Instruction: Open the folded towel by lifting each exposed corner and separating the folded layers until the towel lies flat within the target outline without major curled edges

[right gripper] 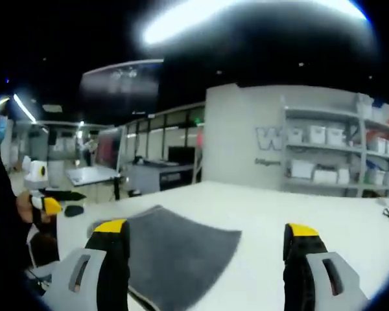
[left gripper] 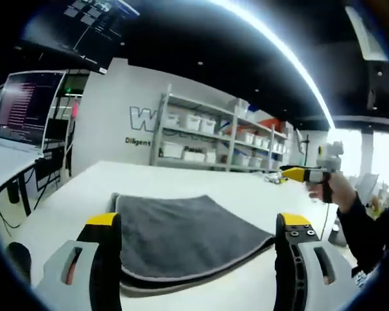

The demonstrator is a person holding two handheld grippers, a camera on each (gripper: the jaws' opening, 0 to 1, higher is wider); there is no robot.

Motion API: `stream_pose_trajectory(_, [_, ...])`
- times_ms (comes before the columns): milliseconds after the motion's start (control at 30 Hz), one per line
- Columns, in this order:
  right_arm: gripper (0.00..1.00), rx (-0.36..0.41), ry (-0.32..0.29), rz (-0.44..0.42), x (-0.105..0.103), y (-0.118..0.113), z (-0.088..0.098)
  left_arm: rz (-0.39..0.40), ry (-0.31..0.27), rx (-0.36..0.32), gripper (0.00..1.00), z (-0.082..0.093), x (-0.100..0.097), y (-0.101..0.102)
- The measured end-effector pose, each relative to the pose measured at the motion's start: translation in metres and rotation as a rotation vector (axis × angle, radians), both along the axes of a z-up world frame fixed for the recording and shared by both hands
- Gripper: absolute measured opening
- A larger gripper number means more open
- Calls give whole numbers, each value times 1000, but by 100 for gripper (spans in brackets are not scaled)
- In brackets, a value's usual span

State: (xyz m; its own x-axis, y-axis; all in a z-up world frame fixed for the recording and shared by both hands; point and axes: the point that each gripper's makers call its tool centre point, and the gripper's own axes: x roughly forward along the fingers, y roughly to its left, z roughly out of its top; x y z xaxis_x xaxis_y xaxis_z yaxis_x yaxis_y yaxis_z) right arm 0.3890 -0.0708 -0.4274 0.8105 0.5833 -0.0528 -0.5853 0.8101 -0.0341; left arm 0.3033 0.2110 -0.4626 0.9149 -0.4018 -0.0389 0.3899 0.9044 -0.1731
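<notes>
A dark grey folded towel (left gripper: 181,236) lies flat on the white table (left gripper: 246,191), its stacked layers showing along the near edge. My left gripper (left gripper: 198,223) hovers low at that near edge, open, the jaws standing wide to either side of the towel with nothing held. A hand holds my right gripper (left gripper: 297,173) up in the air to the right, well clear of the cloth. In the right gripper view the towel (right gripper: 175,256) lies low and left between the wide-open jaws of my right gripper (right gripper: 206,230). The left gripper (right gripper: 45,204) appears at the far left.
A desk with lit monitors (left gripper: 26,107) stands left of the table. Metal shelves with white bins (left gripper: 214,136) line the back wall. Small items (left gripper: 272,178) sit at the table's far right edge. Another workbench (right gripper: 94,173) stands beyond the table's left side.
</notes>
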Motion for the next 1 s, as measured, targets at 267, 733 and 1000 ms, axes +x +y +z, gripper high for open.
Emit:
stream_pose_trajectory(267, [99, -42, 27, -79, -28, -53, -35, -44, 13, 117, 97, -12, -5, -21])
stream_pose_trajectory(733, [99, -26, 33, -114, -26, -73, -53, 28, 96, 102, 93, -39, 3, 10])
stream_pose_trajectory(1000, [99, -31, 23, -79, -8, -63, -42, 52, 151, 65, 87, -50, 14, 20])
